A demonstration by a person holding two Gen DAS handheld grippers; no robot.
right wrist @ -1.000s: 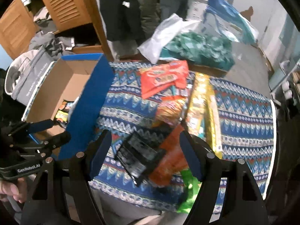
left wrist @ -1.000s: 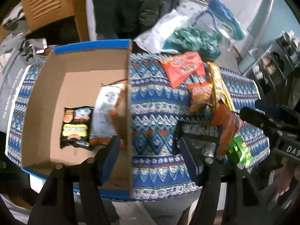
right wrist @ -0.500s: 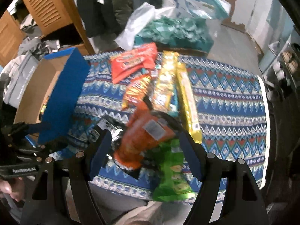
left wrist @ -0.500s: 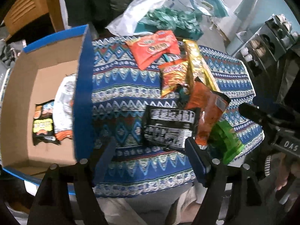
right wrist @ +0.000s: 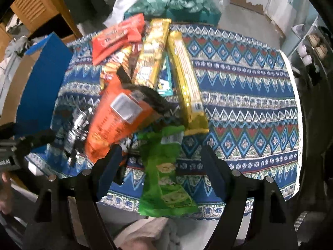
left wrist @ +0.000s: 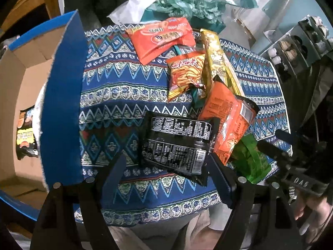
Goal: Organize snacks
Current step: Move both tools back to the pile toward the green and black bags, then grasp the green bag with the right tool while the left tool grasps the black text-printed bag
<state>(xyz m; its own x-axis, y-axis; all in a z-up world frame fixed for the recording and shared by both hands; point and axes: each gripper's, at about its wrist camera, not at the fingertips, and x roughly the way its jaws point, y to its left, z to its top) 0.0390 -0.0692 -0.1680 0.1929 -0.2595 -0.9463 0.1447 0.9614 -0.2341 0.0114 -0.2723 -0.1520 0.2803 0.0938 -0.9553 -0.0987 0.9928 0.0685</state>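
Both tools, left tool (left wrist: 166,170) and right tool (right wrist: 160,166), gape wide, holding nothing | cardboard box (left wrist: 18,79) at desk's left edge holds few packets | most snacks (left wrist: 195,95) still piled mid-desk | early.

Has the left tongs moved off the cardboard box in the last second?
Yes. The left tongs swung right, away from the cardboard box, and now sit open over the black snack packet on the patterned tablecloth.
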